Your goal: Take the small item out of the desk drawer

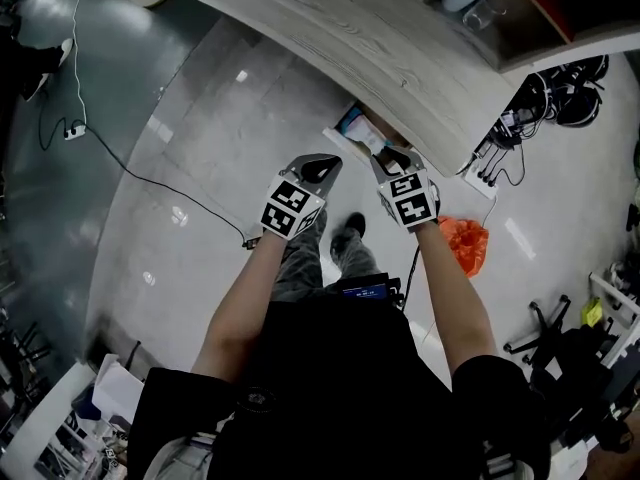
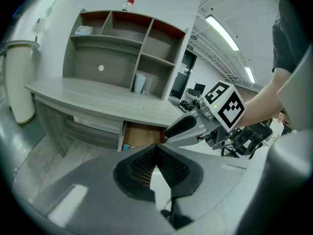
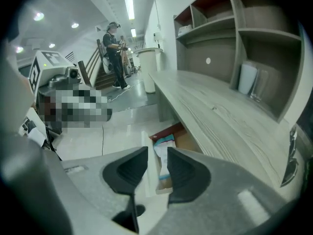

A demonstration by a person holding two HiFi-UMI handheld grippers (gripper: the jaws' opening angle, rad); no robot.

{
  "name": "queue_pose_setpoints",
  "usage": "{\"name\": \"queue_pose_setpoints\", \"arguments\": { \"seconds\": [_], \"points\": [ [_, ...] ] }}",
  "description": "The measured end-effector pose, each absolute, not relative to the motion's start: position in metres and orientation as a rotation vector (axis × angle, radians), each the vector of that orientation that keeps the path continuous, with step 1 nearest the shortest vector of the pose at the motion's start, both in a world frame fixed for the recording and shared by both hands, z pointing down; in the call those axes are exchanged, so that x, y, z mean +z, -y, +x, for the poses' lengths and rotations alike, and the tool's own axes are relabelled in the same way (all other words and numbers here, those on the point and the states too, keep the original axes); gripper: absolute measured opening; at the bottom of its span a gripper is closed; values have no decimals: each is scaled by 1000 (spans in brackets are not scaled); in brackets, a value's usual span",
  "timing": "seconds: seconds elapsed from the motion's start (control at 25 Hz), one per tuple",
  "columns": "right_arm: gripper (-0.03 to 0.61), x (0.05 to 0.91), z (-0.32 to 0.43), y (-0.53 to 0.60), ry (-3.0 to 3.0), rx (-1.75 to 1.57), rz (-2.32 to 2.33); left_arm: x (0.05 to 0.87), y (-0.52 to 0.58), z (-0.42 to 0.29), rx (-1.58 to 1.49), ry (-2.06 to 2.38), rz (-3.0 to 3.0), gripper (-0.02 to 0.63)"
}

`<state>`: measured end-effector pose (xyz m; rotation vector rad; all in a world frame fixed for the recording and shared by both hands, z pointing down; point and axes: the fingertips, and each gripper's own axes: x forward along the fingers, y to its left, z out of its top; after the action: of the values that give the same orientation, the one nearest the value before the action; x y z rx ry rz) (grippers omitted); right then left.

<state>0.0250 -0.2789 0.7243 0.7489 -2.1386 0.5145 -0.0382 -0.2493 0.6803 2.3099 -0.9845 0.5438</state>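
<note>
Under the desk (image 1: 330, 28) edge the drawer (image 3: 185, 137) is seen pulled out. A small white and teal packet (image 3: 164, 151) lies inside it, just behind the drawer front. The right gripper (image 3: 156, 152) is held above it and tilted down. Its jaws are parted about halfway, with nothing between the pads, and the packet is seen through the gap, farther ahead and lower. The packet's long axis is seen to run along the drawer front, in line with that gap, so the jaws would close across its narrow width. The left gripper (image 2: 155, 148) is held off to the side of the drawer, away from the packet, with its jaws closed on nothing. The right gripper is judged the nearer one, with a further reach forward and down needed before any closing.
</note>
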Motion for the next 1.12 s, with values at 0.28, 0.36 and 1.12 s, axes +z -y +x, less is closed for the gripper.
{"name": "queue_pose_setpoints", "arguments": {
  "seconds": [0.28, 0.36, 1.12],
  "points": [
    [152, 760, 14, 285, 2093, 486, 694, 706, 248, -36, 555, 962, 2279, 0],
    [167, 771, 12, 286, 2079, 475, 674, 712, 247, -37, 556, 964, 2270, 0],
    [216, 846, 8, 306, 1876, 370, 612, 747, 240, -51, 563, 962, 2220, 0]
  ]
}}
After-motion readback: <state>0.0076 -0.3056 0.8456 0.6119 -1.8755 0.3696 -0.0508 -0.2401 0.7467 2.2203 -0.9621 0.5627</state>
